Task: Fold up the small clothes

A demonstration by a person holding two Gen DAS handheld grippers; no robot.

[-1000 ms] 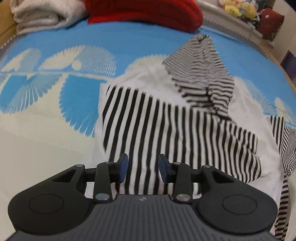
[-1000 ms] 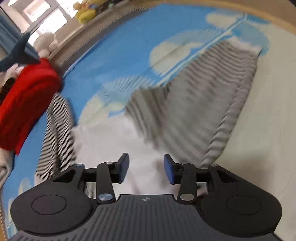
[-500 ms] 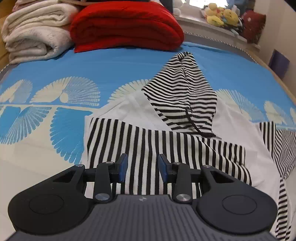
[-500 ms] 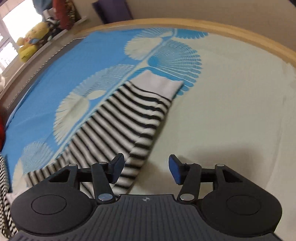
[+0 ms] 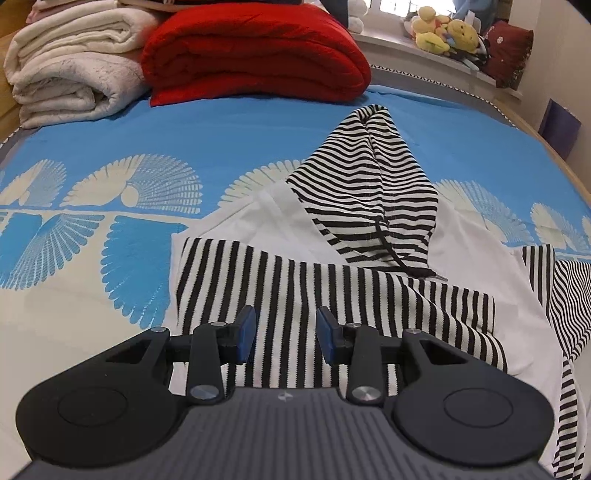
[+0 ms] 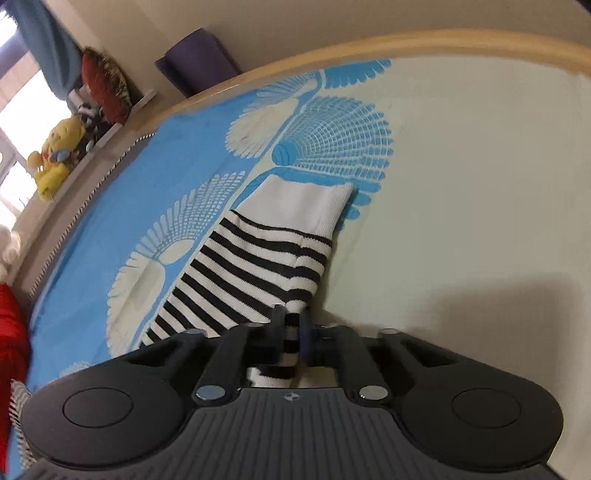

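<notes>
A small black-and-white striped hoodie [image 5: 295, 288] with a white body lies on the blue patterned bed cover [image 5: 184, 133]. Its striped hood [image 5: 373, 192] points away, and one striped sleeve is folded across the front. My left gripper [image 5: 284, 332] is open and empty, just above that folded sleeve. The other striped sleeve [image 6: 258, 266], with a white cuff [image 6: 306, 203], lies stretched out in the right wrist view. My right gripper [image 6: 291, 328] is shut on this sleeve's edge near its middle.
A folded red blanket [image 5: 255, 55] and folded white blankets [image 5: 74, 62] sit at the far side of the bed. Plush toys [image 5: 443, 29] line a ledge behind. The wooden bed rim [image 6: 369, 51] curves past the sleeve's cuff.
My right gripper has closed on the stretched-out sleeve; half a second ago it was open beside it. My left gripper has drawn back from the hoodie and tilted up, still open.
</notes>
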